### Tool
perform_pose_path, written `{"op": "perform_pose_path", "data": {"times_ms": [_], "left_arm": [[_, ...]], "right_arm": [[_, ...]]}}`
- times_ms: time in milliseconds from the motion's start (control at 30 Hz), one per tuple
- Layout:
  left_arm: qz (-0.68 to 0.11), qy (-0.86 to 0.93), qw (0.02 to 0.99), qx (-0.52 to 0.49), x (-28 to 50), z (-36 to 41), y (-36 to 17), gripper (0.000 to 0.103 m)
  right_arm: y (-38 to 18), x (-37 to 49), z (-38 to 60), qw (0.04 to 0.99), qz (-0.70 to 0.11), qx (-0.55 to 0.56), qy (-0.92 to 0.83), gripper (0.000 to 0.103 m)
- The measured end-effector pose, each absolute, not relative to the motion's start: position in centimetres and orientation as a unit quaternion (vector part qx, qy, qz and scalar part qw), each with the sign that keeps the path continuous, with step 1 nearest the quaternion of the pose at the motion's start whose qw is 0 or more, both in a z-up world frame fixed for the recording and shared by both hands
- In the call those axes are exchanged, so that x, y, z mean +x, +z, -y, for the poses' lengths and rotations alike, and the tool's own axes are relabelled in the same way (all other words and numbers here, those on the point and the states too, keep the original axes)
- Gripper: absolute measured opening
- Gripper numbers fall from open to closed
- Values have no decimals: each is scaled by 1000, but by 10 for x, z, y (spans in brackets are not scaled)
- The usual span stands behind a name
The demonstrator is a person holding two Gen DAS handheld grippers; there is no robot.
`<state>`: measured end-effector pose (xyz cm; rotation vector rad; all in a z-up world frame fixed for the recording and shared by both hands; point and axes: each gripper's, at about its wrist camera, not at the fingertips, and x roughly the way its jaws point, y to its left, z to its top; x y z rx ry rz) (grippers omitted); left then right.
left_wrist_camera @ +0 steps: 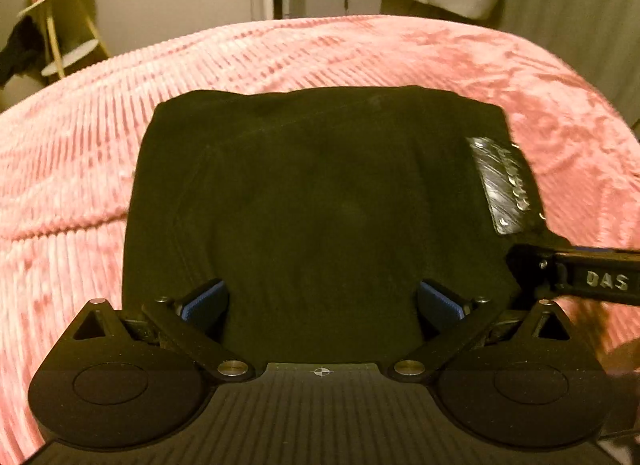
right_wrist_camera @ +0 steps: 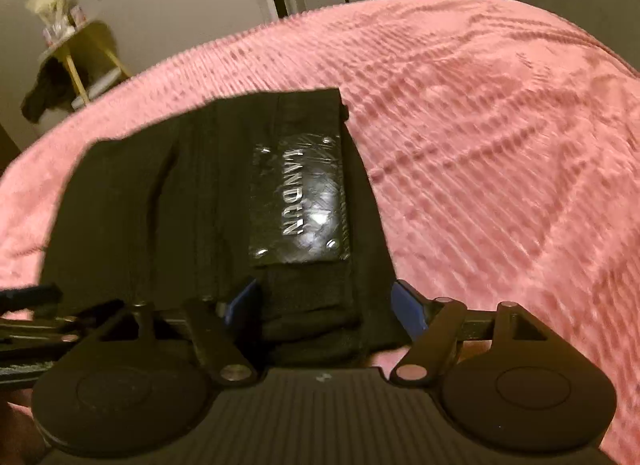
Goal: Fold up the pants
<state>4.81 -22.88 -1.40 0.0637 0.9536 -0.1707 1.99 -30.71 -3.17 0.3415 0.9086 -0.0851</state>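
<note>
Left hand-held gripper (left_wrist_camera: 322, 301) spread wide, right hand-held gripper (right_wrist_camera: 322, 307) likewise, both angled downward

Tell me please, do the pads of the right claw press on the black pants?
Apart. In the right wrist view the right claw stands open, its blue pads clear of the folded pants between them.

ahead of the jaws the pants (left_wrist_camera: 320, 193) were matt black cloth with a glossy patch (right_wrist_camera: 298, 201); the blanket (left_wrist_camera: 360, 53) beneath was ribbed pink plush.
</note>
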Motion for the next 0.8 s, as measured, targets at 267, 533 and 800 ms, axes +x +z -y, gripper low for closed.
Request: {"op": "perform_pose_path", "data": {"times_ms": [267, 533, 800], "left_arm": [[-470, -66, 879, 36, 43, 234, -21, 103], [-476, -60, 877, 11, 50, 216, -18, 103], [-437, -21, 881, -181, 79, 90, -2, 103]], "right_arm": [[-30, 7, 293, 893, -432, 117, -52, 63], [-41, 21, 326, 871, -452, 191, -11, 71], [-41, 26, 407, 853, -384, 354, 25, 70]]}}
